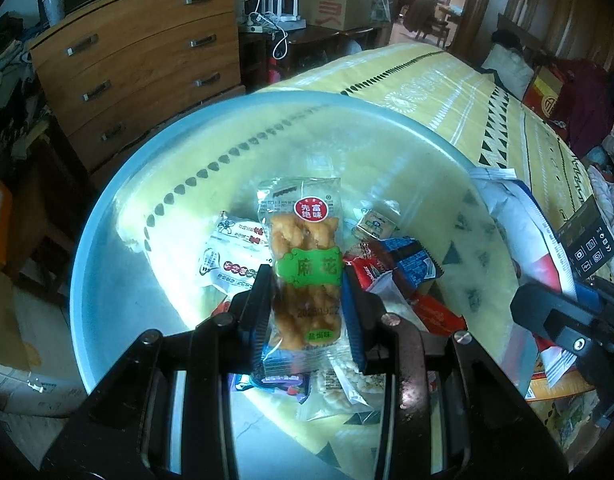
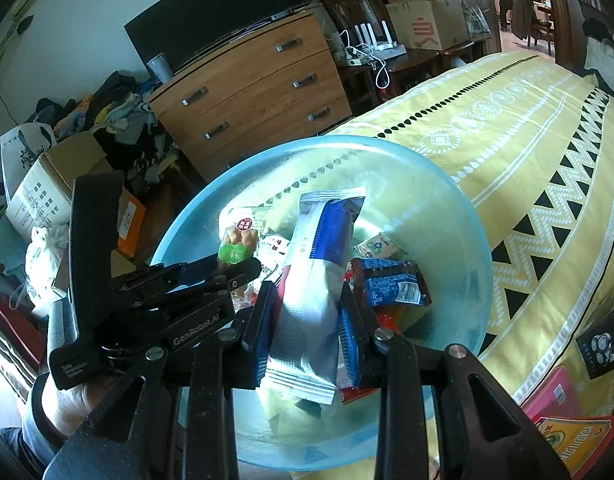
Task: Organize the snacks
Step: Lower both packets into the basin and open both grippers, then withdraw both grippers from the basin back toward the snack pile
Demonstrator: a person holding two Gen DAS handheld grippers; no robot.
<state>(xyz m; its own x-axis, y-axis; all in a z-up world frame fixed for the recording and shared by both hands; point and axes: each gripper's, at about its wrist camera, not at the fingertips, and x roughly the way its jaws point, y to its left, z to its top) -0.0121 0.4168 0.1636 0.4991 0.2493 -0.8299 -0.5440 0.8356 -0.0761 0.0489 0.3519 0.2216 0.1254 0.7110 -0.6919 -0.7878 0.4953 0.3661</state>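
Left tool (image 1: 307,300): pinching one clear packet of golden fried dough twist with a green label (image 1: 305,264), held upright above the bowl.
Right tool (image 2: 307,320): pressed onto one long silver-and-blue foil snack packet (image 2: 319,280), also held over the bowl.
Bowl: one large translucent pale-blue plastic bowl (image 2: 447,184), resting on the bed.
Inside the bowl: one blue wrapped snack (image 2: 391,282), one small beige square packet (image 2: 381,245), one white printed packet (image 1: 231,256), red wrappers (image 1: 439,312) underneath; the full count is hidden by the held packets.
Bed: one yellow bedspread with black triangles (image 2: 527,152).
Background: one wooden chest of four drawers (image 2: 251,88), a cardboard box (image 2: 423,24).
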